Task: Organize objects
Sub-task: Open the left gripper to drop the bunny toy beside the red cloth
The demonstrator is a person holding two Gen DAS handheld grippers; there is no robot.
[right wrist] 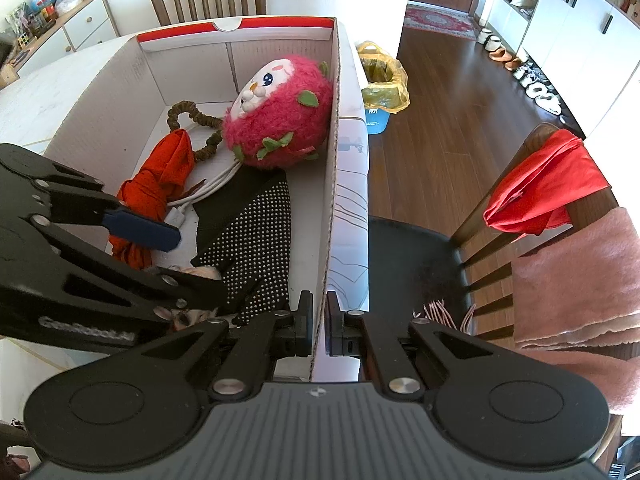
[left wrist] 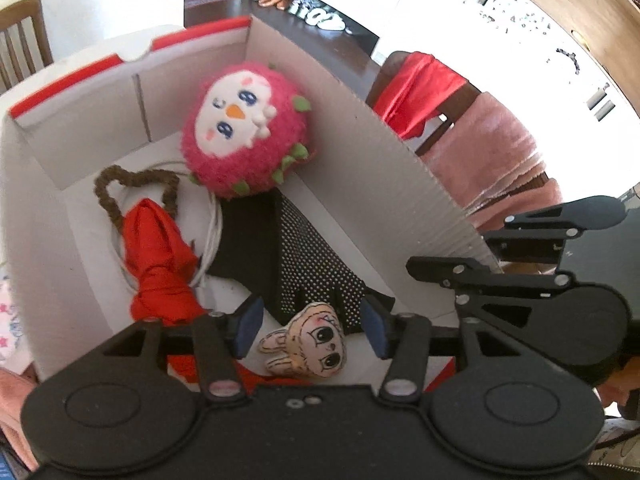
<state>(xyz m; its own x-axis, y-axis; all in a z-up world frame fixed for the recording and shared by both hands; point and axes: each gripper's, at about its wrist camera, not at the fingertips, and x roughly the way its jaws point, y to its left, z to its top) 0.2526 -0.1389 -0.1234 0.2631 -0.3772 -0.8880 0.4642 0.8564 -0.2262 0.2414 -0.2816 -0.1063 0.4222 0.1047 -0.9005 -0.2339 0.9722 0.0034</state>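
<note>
An open cardboard box [left wrist: 360, 152] with red trim holds a pink plush ball [left wrist: 244, 132], a brown scrunchie [left wrist: 116, 184], a bundled red cloth [left wrist: 160, 256], a white cable [left wrist: 214, 232] and black dotted fabric [left wrist: 312, 256]. A small doll head with bunny ears [left wrist: 316, 346] lies on the box floor at the near end. My left gripper [left wrist: 310, 328] is open around it, with a gap on each side of the doll. My right gripper [right wrist: 320, 320] is shut on the box's right wall [right wrist: 332, 160]; the thin cardboard edge runs between its fingers.
The box stands on a white table [right wrist: 40, 92]. To its right is a wooden chair with a black seat [right wrist: 416, 256], a red cloth [right wrist: 544, 184] and a pink towel [right wrist: 580, 280] on its back. A bin with a yellow bag [right wrist: 384, 80] stands on the wood floor.
</note>
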